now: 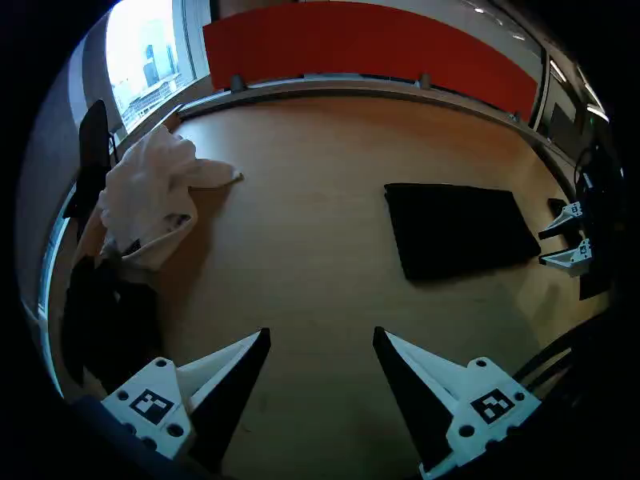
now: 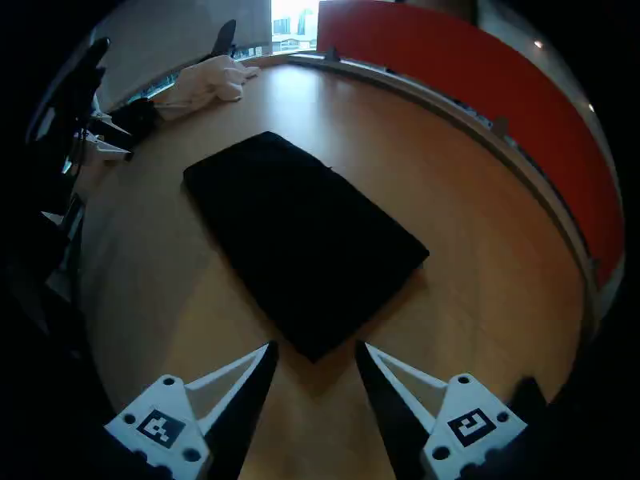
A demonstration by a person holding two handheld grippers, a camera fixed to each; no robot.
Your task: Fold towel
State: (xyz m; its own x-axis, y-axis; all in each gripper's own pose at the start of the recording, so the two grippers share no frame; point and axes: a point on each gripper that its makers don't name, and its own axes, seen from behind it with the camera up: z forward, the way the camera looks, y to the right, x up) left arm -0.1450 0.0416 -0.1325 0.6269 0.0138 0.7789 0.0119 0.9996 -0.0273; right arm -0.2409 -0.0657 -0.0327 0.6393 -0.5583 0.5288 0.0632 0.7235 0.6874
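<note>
**Fold towel: grippers poised at the towel.** The black towel [image 2: 304, 240] lies flat as a neat rectangle at centre frame on the table [image 2: 480, 264]; in the left gripper view it sits right of centre. The right gripper [image 2: 316, 345], jaws apart and empty, hovers at the towel's near corner, bottom centre. The left gripper [image 1: 320, 331], jaws likewise apart and empty, is over bare wood, well apart from the towel. A white cloth [image 1: 148, 192] lies heaped at upper left. The step appears to be a grasp for a further fold. To do it well, pinch every layer at the corner, bring the left gripper to the matching corner, and lift both evenly.
</note>
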